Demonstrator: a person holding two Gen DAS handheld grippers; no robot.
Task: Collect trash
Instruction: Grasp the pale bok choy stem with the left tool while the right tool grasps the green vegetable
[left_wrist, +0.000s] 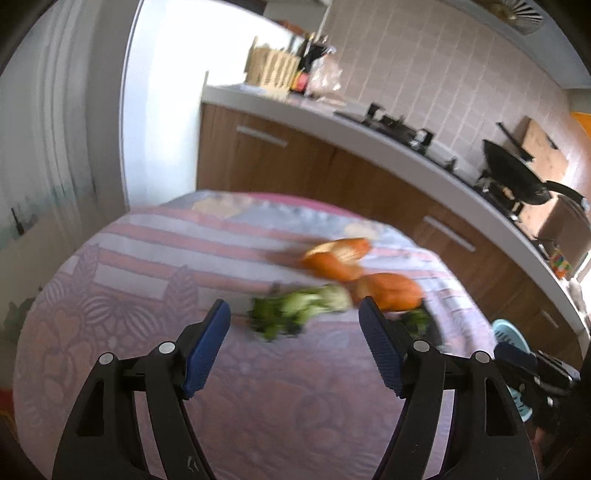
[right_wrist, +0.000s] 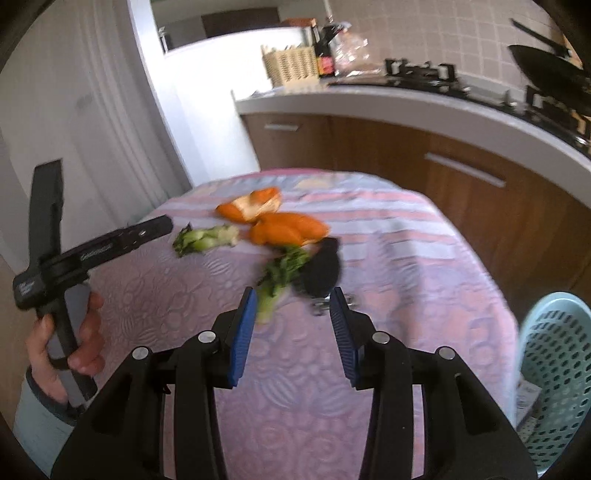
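Quilted pink bench (right_wrist: 369, 369) in a kitchen; both tools (left_wrist: 293, 334) (right_wrist: 293, 325) apart, empty. Teal basket (right_wrist: 554, 369) clear only in right view.

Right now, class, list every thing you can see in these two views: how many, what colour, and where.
Orange peel: two pieces, orange, far middle of the table.
Vegetable scraps: two, green, one left of the peel, one nearer.
Dark object: one, black, beside the nearer scrap; too blurred to identify.
Tablecloth: one, pink and lilac, over the table.
Basket: one, pale blue, right of the table.
Wicker basket: one, beige, on the counter.
Wok: one, black, on the stove.
Left gripper: black, blue fingers, open.
Right gripper: the same, open.
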